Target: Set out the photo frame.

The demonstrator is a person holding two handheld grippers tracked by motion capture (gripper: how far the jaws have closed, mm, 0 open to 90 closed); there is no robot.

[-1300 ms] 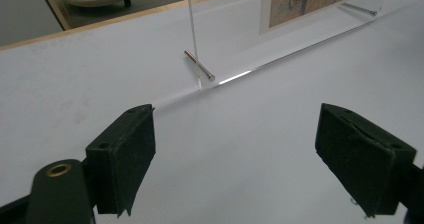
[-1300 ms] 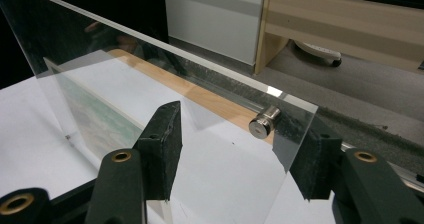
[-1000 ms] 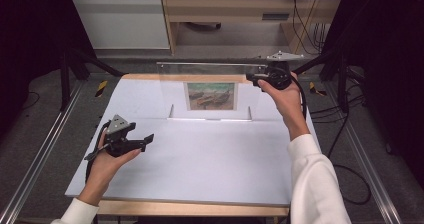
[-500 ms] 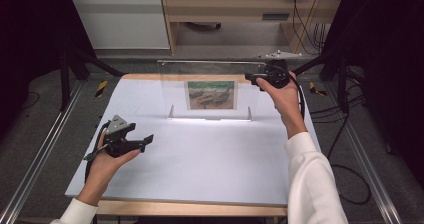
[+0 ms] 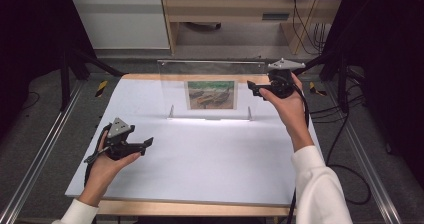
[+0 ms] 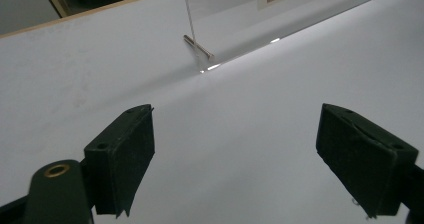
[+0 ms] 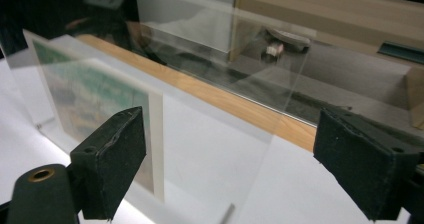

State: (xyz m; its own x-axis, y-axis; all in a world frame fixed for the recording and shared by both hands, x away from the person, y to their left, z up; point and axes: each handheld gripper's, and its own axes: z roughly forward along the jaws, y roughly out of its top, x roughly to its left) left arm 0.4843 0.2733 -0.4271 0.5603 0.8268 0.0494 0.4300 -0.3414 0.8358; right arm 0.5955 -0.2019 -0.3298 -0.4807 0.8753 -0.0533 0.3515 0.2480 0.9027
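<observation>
A clear acrylic panel stands upright on two feet at the back of the white sheet, with a small landscape picture mounted in it. My right gripper hovers at the panel's right edge. Its jaws have just been opening. In the right gripper view the panel and picture lie between the wide-apart pads of the right gripper, which do not touch them. My left gripper rests low at the front left, open and holding nothing. The left gripper view looks between the left gripper's pads towards the panel's foot screw.
The sheet covers a wooden table framed by metal rails on both sides. Cables trail on the floor at the right. A yellow-and-black item lies off the sheet's back left corner. A cabinet stands behind.
My right gripper has shifted slightly right and down, beside the panel's right edge. The left hand, the panel and the picture have stayed put.
</observation>
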